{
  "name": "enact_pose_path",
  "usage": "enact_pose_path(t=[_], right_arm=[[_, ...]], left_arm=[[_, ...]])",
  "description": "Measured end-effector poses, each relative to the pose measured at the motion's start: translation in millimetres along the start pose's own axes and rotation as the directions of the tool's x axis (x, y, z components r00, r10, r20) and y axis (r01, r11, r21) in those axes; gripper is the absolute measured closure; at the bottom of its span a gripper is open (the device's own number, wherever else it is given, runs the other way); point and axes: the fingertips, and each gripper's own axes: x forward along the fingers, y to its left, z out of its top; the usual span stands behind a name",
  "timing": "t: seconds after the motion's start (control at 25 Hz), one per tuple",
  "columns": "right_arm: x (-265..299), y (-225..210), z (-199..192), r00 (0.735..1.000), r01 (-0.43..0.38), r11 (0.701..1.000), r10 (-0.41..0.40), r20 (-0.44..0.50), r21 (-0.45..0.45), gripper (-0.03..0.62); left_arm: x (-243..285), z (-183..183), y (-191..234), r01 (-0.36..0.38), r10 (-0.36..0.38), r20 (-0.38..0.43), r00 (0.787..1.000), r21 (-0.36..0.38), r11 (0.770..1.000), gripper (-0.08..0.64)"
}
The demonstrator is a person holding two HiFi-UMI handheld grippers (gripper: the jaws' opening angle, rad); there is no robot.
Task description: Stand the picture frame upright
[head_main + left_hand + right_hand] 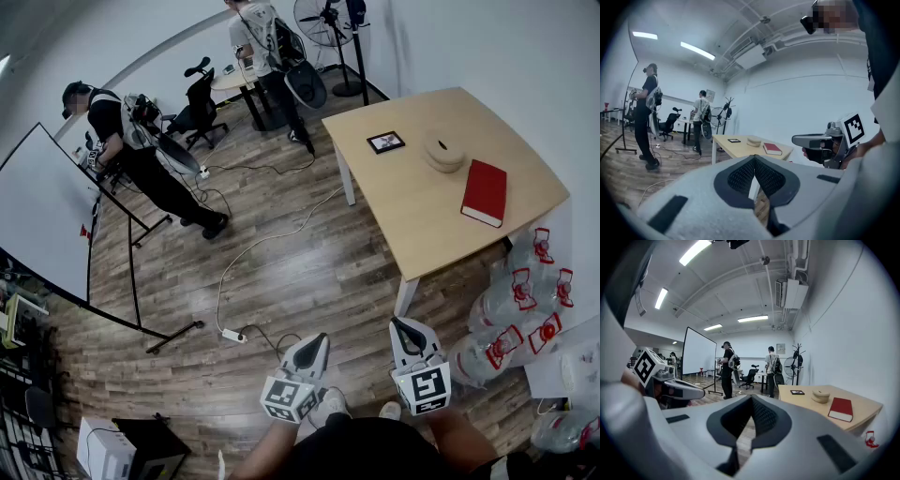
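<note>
A small black picture frame [385,142] lies flat near the far left corner of a light wooden table [412,202]. It also shows far off as the frame [734,140] in the left gripper view and the frame [797,392] in the right gripper view. Both grippers hang over the floor, well short of the table. My left gripper [315,342] is shut and holds nothing. My right gripper [404,327] is shut and empty too.
On the table lie a red book [485,192] and a round tan object [443,151]. Water bottles [511,314] stand by the table's near right side. Cables and a power strip [232,335] lie on the wood floor. A whiteboard [42,225] and two people stand further off.
</note>
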Motion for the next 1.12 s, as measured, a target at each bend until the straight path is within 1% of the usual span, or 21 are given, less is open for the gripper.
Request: enact_pose_path(t=[0.16, 0.32, 0.52, 0.64, 0.76, 0.88, 1.12], right_arm=[[0, 4, -4, 1.000, 0.018, 0.998, -0.018, -0.004, -0.052, 0.583], [7, 9, -7, 1.000, 0.028, 0.999, -0.028, -0.010, -0.032, 0.583], [27, 24, 1, 1.000, -0.010, 0.999, 0.010, -0.013, -0.034, 0.583], [43, 39, 7, 0.999, -0.035, 0.999, 0.035, 0.000, -0.022, 0.583], [61, 55, 14, 0.999, -0.034, 0.999, 0.034, 0.004, -0.031, 0.582], [83, 73, 20, 1.000, -0.023, 0.999, 0.023, -0.002, -0.032, 0.581], [130, 105, 33, 1.000, 0.024, 0.999, -0.024, 0.001, -0.024, 0.582]], left_arm=[[-10, -3, -1, -0.014, 0.014, -0.011, 1.000, 0.028, 1.000, 0.565], [-21, -4, 5, -0.024, 0.024, -0.004, 1.000, 0.032, 0.999, 0.565], [-29, 1, 25, -0.035, 0.035, 0.007, 0.999, 0.031, 0.999, 0.565], [-38, 4, 45, -0.039, 0.038, 0.004, 0.999, 0.031, 0.999, 0.565], [-43, 9, 69, -0.026, 0.026, 0.006, 1.000, 0.039, 0.999, 0.565], [-51, 15, 97, -0.011, 0.011, 0.014, 1.000, 0.048, 0.999, 0.565], [-60, 24, 154, 0.019, -0.022, 0.031, 0.999, 0.079, 0.997, 0.565]])
